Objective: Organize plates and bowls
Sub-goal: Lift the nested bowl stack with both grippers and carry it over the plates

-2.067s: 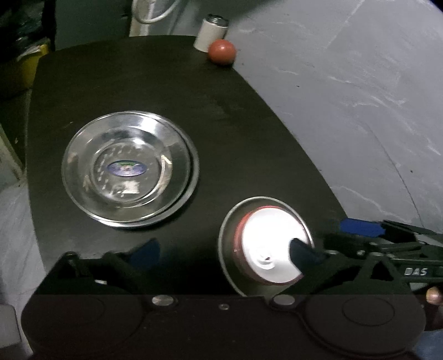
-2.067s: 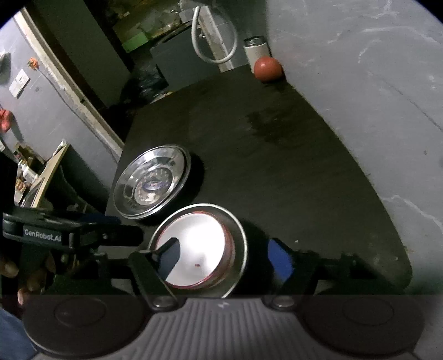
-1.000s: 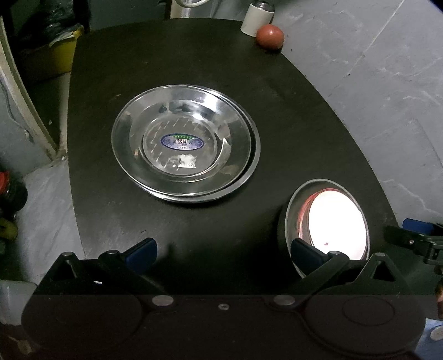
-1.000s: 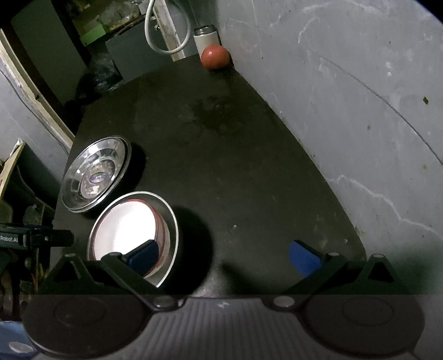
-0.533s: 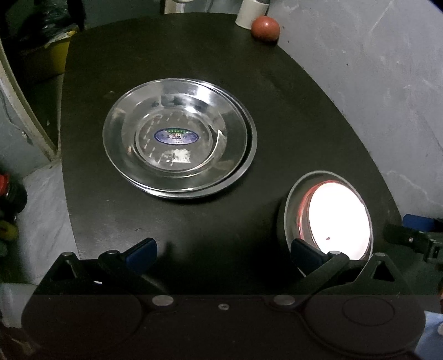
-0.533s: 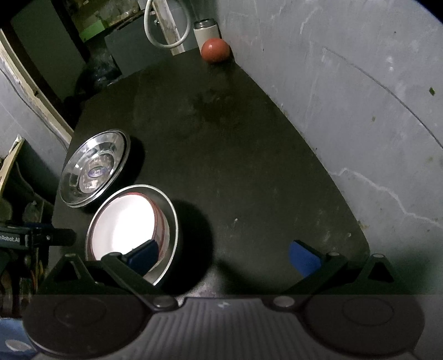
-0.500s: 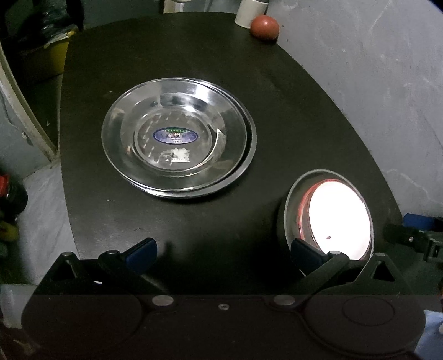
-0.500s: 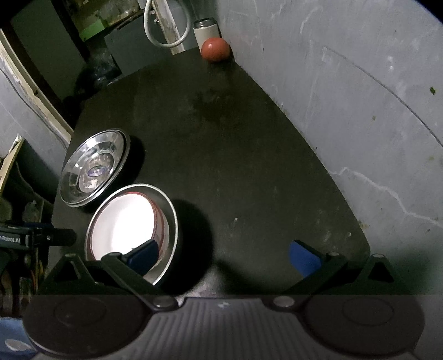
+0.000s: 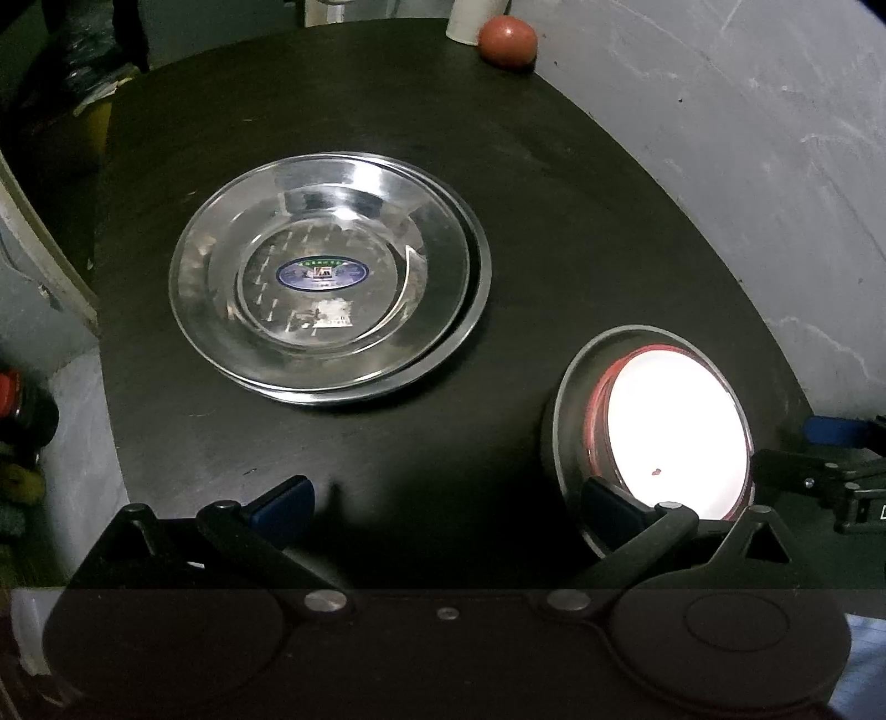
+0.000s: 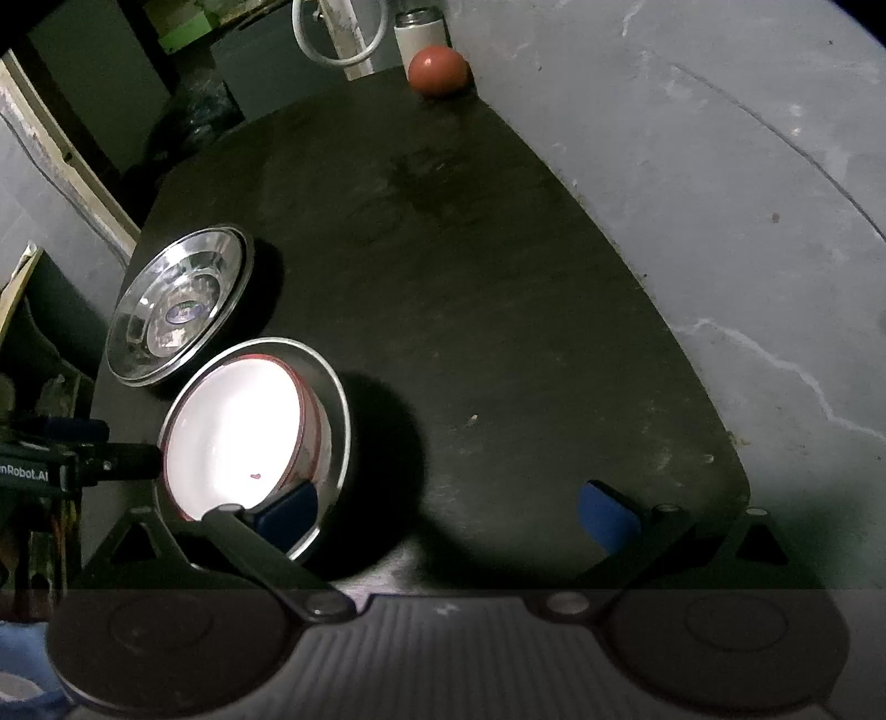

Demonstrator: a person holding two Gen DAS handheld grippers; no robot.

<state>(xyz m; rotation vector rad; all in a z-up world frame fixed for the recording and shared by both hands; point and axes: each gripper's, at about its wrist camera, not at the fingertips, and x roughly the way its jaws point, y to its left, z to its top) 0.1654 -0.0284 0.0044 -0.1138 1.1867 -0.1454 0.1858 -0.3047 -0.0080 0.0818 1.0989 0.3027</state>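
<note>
From your left gripper point(image 9: 446, 501), jaws spread wide, the stacked steel plates point(image 9: 326, 288) lie ahead on the black table point(image 9: 554, 221); the bowls point(image 9: 653, 432) sit nested behind your right finger, a red ball point(image 9: 508, 33) far off.

From your right gripper point(image 10: 448, 512), also spread, the bowls point(image 10: 249, 432) sit behind its left finger, plates point(image 10: 180, 304) just beyond.

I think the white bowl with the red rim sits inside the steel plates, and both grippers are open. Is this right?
Not quite. In the left wrist view the white bowl sits inside a steel bowl, apart from the steel plates. Left gripper and right gripper are open.
</note>
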